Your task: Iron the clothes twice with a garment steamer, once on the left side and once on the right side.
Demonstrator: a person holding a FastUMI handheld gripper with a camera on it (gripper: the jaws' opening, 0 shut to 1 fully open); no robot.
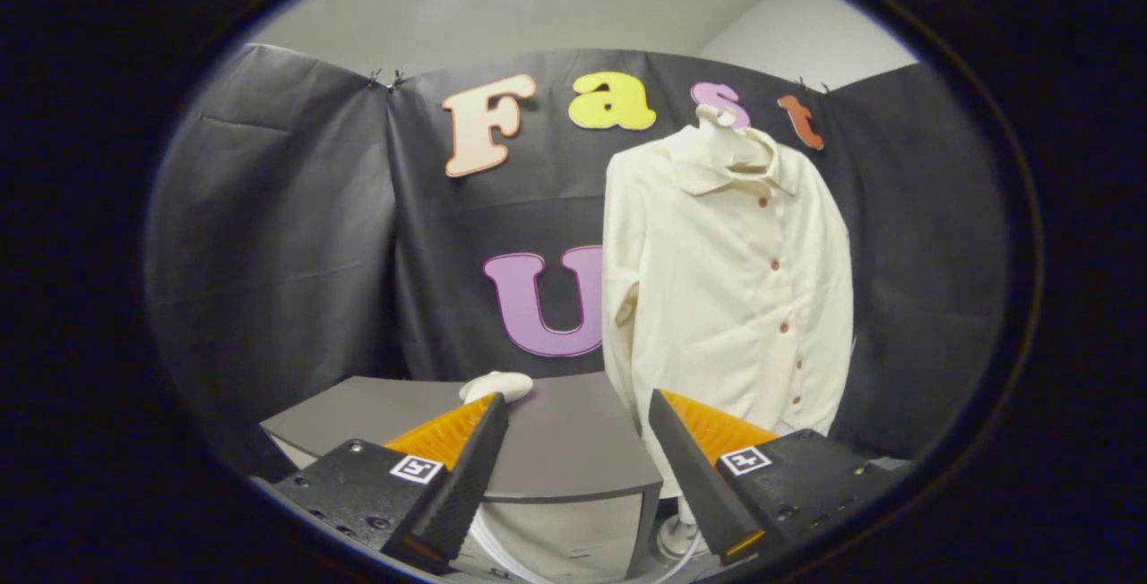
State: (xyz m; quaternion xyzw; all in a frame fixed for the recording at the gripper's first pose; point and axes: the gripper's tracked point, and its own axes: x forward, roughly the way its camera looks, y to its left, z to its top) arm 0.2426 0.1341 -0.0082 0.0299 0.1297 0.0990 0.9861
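A cream button-up shirt hangs on a white hanger stand, beyond my right finger and in front of the black cloth wall. A cream steamer head lies on the grey table, just past my left fingertip. My gripper is open, its two fingers spread wide with nothing between them. It sits above the table's near edge, well short of the shirt.
The grey table has a front edge and a side panel below the fingers. A white hose curves under the table. The stand's round base rests low, near the right finger.
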